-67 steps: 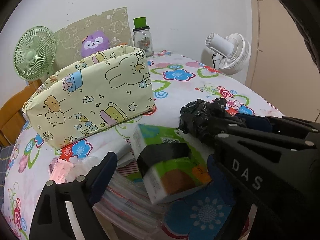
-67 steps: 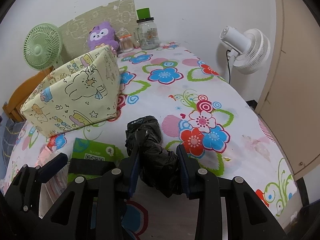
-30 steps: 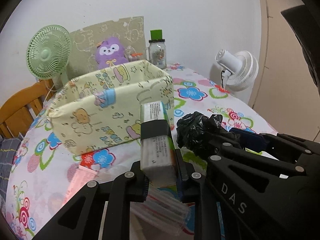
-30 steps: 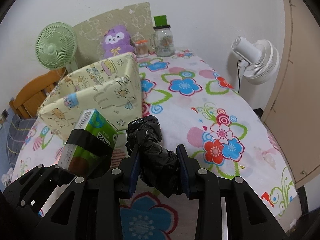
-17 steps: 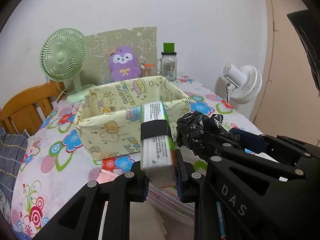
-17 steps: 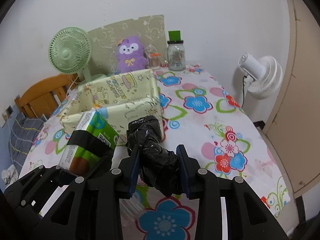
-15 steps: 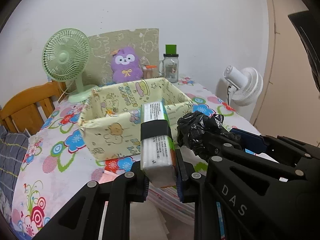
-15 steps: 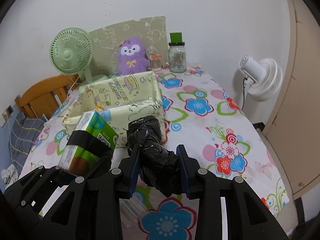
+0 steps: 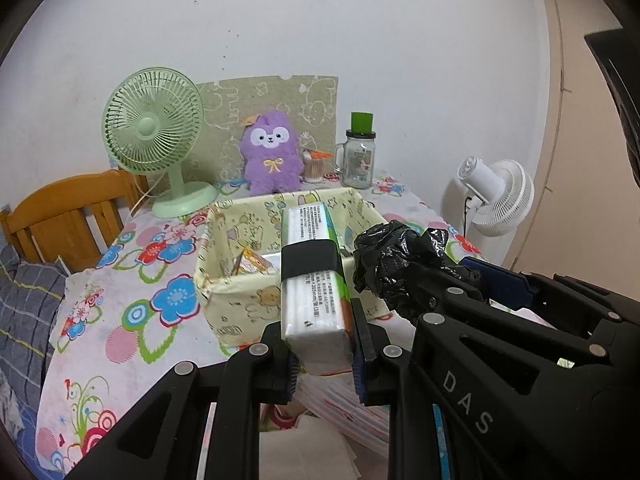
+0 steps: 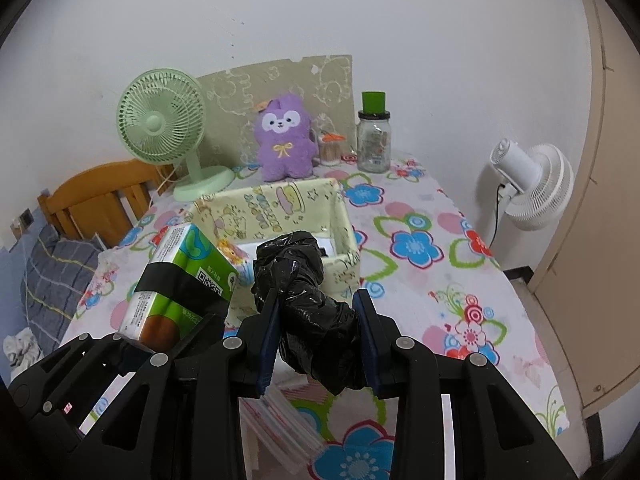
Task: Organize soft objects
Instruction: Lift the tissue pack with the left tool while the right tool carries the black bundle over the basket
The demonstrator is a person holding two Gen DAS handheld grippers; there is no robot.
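Two claws, left (image 9: pixel 322 354) gripping tissue pack (image 9: pixel 312 276), right (image 10: pixel 316 334) gripping black bag (image 10: pixel 308 304), seemingly just short of bin rim (image 10: pixel 344 258).

— What sort of place is this?

— A home, a lived-in room. The bench (image 10: pixel 420 280) wears a flowered cloth, and a purple plush toy (image 10: pixel 285 138) sits at its far edge against the wall.

— What else says so?

— Left of the toy, a green desk fan (image 10: pixel 162 128) and a wooden chair (image 10: pixel 100 196); right of it, a glass jar (image 10: pixel 374 140) and a white fan (image 10: pixel 536 184).
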